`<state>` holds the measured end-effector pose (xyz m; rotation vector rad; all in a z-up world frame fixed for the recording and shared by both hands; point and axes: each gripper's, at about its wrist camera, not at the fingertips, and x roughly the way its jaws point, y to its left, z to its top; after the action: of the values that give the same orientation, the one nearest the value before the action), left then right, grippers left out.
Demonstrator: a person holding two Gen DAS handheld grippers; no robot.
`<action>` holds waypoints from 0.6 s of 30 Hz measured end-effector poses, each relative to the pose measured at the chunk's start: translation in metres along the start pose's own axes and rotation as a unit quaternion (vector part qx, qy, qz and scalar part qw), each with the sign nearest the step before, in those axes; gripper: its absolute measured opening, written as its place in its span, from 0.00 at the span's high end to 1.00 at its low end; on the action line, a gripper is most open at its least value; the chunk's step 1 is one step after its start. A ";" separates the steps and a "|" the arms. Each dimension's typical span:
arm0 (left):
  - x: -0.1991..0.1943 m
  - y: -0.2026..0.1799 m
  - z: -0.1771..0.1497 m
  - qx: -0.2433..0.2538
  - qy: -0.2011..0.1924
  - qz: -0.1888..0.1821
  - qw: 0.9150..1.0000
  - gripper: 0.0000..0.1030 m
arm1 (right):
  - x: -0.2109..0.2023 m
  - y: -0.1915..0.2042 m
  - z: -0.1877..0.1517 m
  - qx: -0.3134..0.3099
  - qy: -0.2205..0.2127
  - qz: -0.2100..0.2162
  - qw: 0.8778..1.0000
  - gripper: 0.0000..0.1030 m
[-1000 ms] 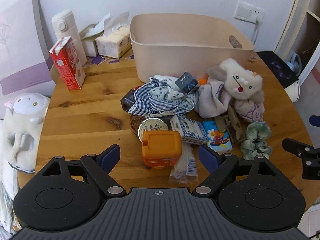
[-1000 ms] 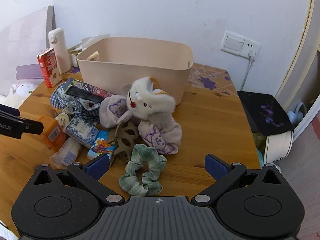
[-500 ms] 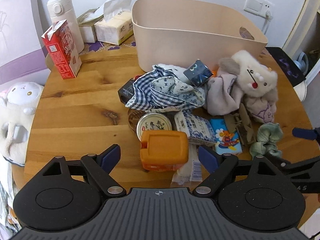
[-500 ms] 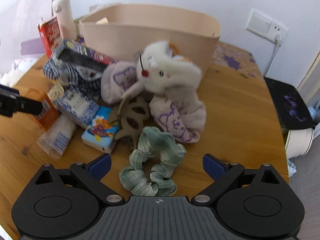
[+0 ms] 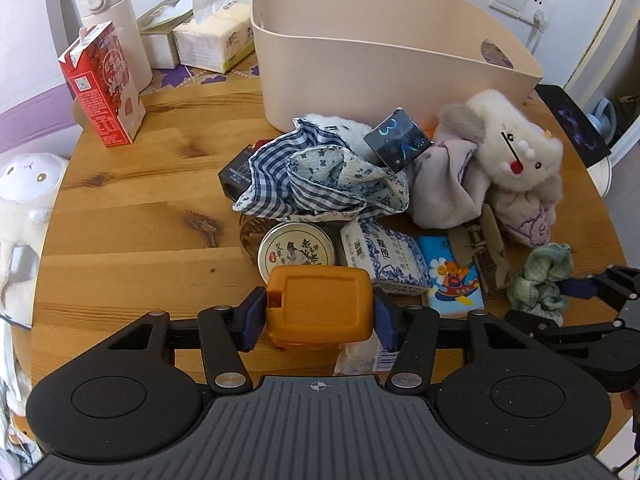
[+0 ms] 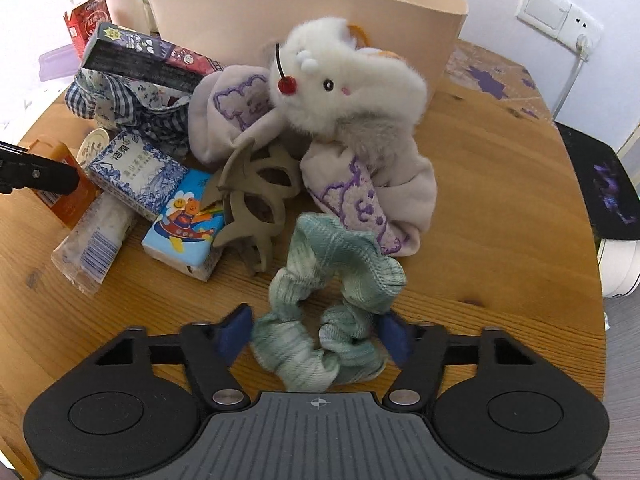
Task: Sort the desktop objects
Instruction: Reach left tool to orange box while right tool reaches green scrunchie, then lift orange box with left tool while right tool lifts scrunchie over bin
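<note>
Round wooden worktop (image 5: 132, 216), cluttered mid-frame. Beige oval plastic bin (image 5: 384, 64) upper centre, behind pile. White plush toy in lilac cloth (image 6: 340, 92) centre of right view. Orange rectangular plastic box (image 5: 320, 310) lower centre, long axis crosswise, squeezed between pads of left hand-held gripper (image 5: 318, 314). Green fabric scrunchie (image 6: 332, 312) lower centre, straddled by right hand-held gripper (image 6: 316, 332), pads touching cloth, clamp unconfirmed. Bin straight ahead of both; lift first.
</note>
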<state>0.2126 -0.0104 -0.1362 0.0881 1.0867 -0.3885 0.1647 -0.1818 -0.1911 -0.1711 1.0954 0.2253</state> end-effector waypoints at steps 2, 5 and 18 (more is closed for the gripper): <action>0.000 0.001 0.000 -0.001 0.001 -0.001 1.000 0.47 | 0.000 0.000 0.000 0.004 -0.001 0.008 1.000 0.51; -0.001 0.004 -0.001 -0.005 0.002 0.001 1.000 0.47 | -0.002 0.000 0.000 0.001 -0.002 0.020 1.000 0.67; -0.025 0.016 0.003 -0.012 -0.016 -0.013 1.000 0.47 | -0.029 -0.009 0.005 0.021 -0.026 0.025 0.999 0.76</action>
<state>0.2108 0.0104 -0.1148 0.0455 1.0625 -0.3988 0.1583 -0.1925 -0.1628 -0.1001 1.0529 0.2506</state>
